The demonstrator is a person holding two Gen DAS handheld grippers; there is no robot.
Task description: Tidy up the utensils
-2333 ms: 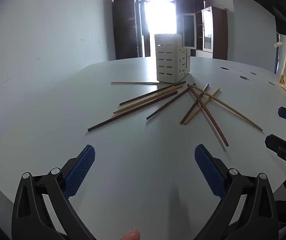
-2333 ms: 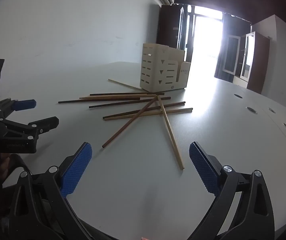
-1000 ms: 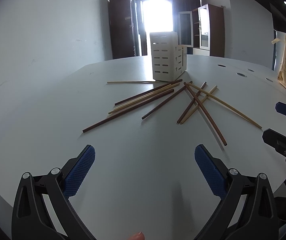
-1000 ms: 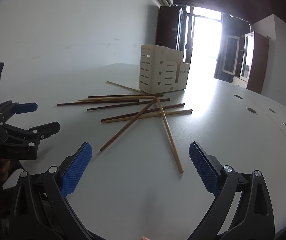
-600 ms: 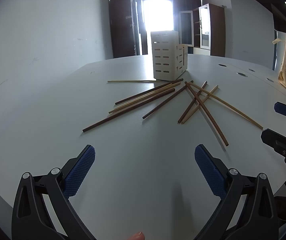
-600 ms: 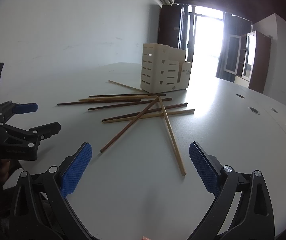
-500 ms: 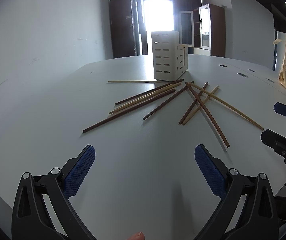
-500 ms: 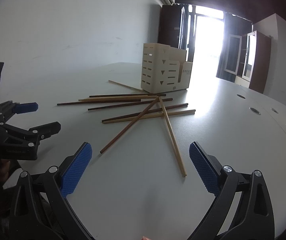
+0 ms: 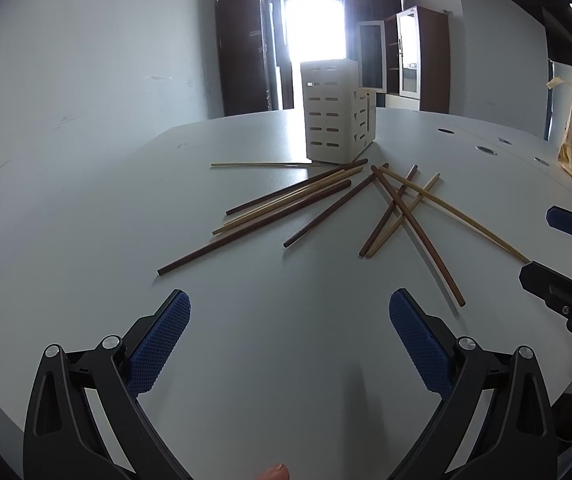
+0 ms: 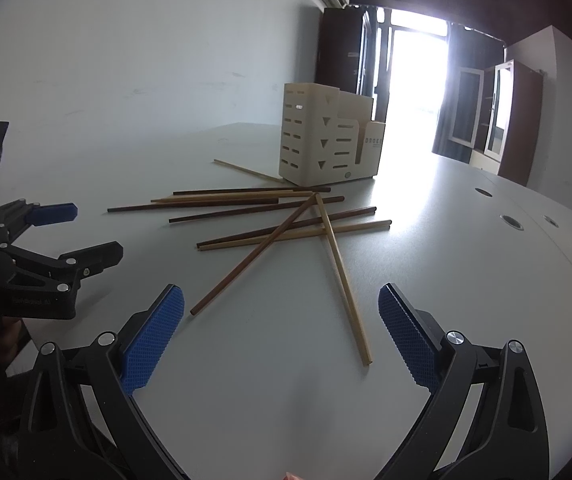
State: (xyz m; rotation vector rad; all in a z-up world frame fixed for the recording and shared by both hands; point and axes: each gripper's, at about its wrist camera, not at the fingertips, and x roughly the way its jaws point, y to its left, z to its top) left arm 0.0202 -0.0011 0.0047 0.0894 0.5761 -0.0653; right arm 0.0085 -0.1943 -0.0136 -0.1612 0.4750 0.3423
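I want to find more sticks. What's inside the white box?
Nothing pokes out of the box, and its slots look dark. The walls hide the inside. All the sticks I can see lie on the table in front.

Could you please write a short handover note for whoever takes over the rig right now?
Left gripper: open, empty, hovering over bare table short of the chopsticks.
Right gripper: open, empty, with the near ends of two chopsticks lying between its fingers.
Chopsticks: about ten, dark and light mixed, scattered and crossing on the table in front of the holder. One light stick lies apart, beside the holder's base.
Holder: upright at the far side. No sticks show above its rim.
Done: nothing visibly sorted yet.
Left: pick up every chopstick and stand it in the holder.
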